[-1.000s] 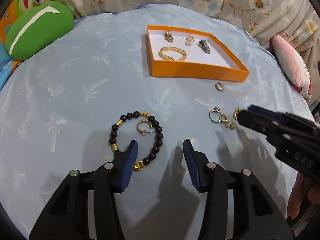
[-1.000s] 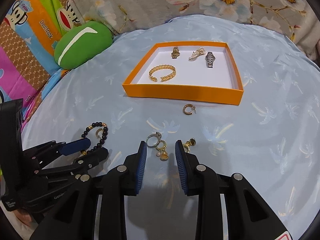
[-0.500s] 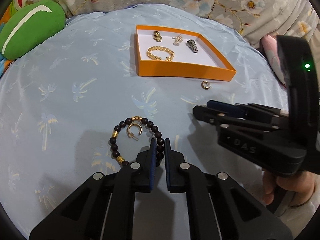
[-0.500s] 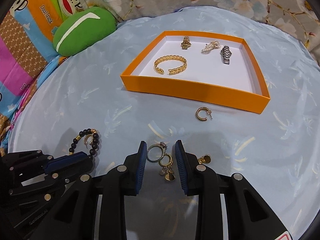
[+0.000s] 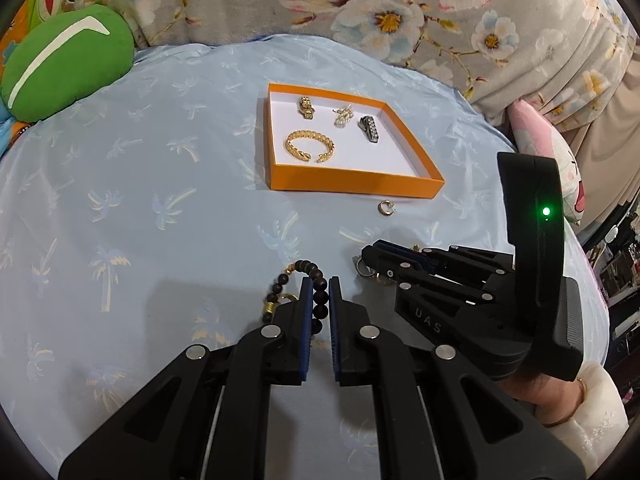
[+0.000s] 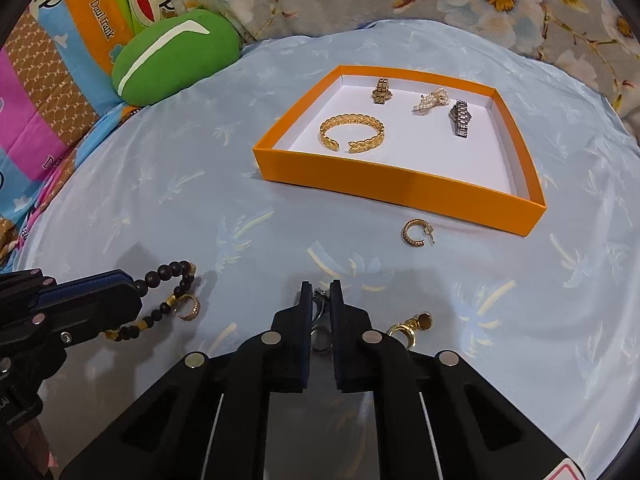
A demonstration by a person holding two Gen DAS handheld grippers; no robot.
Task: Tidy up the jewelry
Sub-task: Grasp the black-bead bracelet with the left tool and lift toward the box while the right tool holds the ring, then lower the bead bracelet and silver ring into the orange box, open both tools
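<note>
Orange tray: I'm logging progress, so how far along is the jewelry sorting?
Done: the orange tray holds four pieces. In hand: the left hand-held gripper grips the dark beaded bracelet; the right hand-held gripper grips the silver rings. Left: three gold earrings on the cloth.

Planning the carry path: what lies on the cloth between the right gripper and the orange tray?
Only a small gold hoop earring, close to the orange tray; right wrist view.
</note>
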